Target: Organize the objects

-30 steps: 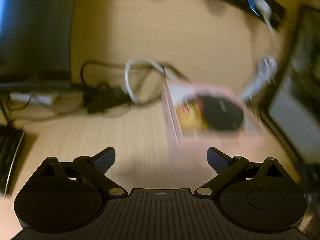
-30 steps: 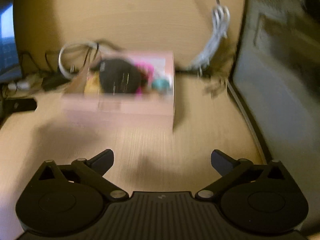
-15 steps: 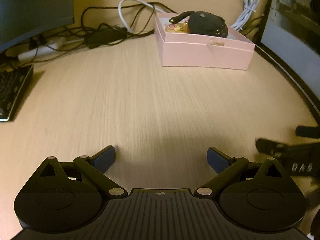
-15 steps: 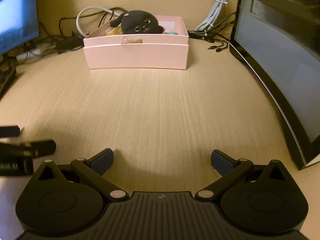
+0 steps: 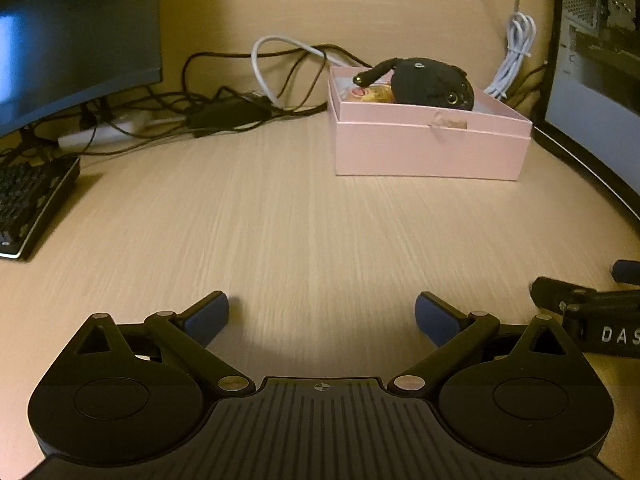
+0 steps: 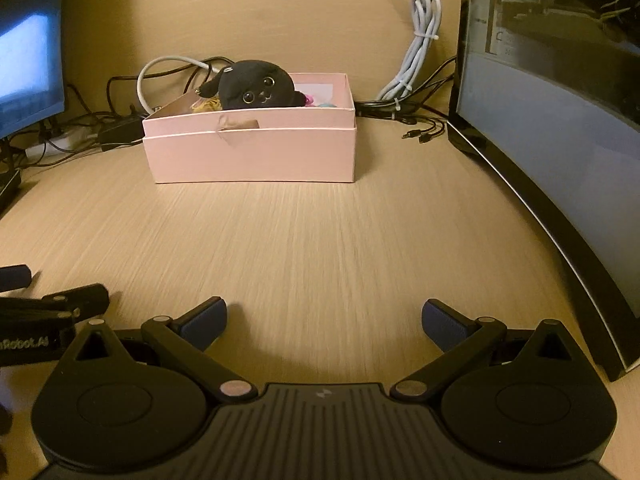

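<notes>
A pink box point(image 5: 428, 148) stands at the back of the wooden desk; it also shows in the right wrist view point(image 6: 252, 152). A black plush toy point(image 5: 432, 84) point(image 6: 256, 90) lies in it on top of small colourful items. My left gripper point(image 5: 322, 314) is open and empty, low over the desk well in front of the box. My right gripper point(image 6: 324, 320) is open and empty too, beside the left one. Each gripper shows at the edge of the other's view: the right one point(image 5: 592, 304) and the left one point(image 6: 44, 304).
A monitor point(image 5: 76, 36) and keyboard point(image 5: 28, 204) are at the left, with a tangle of cables point(image 5: 224, 108) behind. A curved monitor point(image 6: 560, 128) lines the right side. A white bundled cable point(image 6: 416, 60) hangs at the back wall.
Both grippers have pulled back from the box and dropped low over the desk. The views have steadied from blur. Both stay open.
</notes>
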`<state>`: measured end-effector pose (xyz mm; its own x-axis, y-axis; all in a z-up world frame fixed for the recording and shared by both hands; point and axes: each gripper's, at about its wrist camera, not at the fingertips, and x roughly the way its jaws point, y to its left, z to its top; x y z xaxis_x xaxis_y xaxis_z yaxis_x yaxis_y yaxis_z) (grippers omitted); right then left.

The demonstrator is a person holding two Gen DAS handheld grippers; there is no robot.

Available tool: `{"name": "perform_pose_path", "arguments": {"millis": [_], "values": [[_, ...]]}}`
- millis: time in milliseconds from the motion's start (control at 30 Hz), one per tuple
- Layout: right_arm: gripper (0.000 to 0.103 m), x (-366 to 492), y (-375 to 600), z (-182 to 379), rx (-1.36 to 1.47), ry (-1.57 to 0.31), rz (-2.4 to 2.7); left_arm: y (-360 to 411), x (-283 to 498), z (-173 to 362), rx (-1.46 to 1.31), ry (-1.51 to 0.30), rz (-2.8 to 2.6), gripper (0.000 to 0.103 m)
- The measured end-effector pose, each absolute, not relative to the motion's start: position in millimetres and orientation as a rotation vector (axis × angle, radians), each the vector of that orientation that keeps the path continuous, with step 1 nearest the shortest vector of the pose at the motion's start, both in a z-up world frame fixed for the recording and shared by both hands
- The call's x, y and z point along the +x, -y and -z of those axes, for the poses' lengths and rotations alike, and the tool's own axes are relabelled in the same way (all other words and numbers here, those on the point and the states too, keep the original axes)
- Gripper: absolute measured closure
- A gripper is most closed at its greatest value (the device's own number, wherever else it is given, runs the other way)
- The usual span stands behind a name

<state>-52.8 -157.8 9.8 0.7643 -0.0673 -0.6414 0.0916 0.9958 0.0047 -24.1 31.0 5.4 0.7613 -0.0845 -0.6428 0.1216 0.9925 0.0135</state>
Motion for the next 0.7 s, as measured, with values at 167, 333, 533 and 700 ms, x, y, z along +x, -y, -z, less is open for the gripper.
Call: {"name": "perform_pose_path", "arguments": {"millis": [167,333,533,700], "values": [[0.000,-51.9,157.5,-9.8,0.038,-0.695,0.087,-29.5,-21.3,-5.2,0.056,-0.688,0.112,0.001],[0.000,-50.3,157.6,-9.6,0.037,-0.695,0.084,-29.8,-21.4,-4.5,0.056,-0.686,0.113,0.001],[0.000,-46.3,157.8,-9.9,0.035,-0.696,0.078,-30.6,-20.9,-4.6,0.056,-0.686,0.116,0.001],[0.000,-45.2,157.3,-9.8,0.035,-0.696,0.077,-29.8,-19.2,-4.2,0.054,-0.688,0.108,0.000]]}}
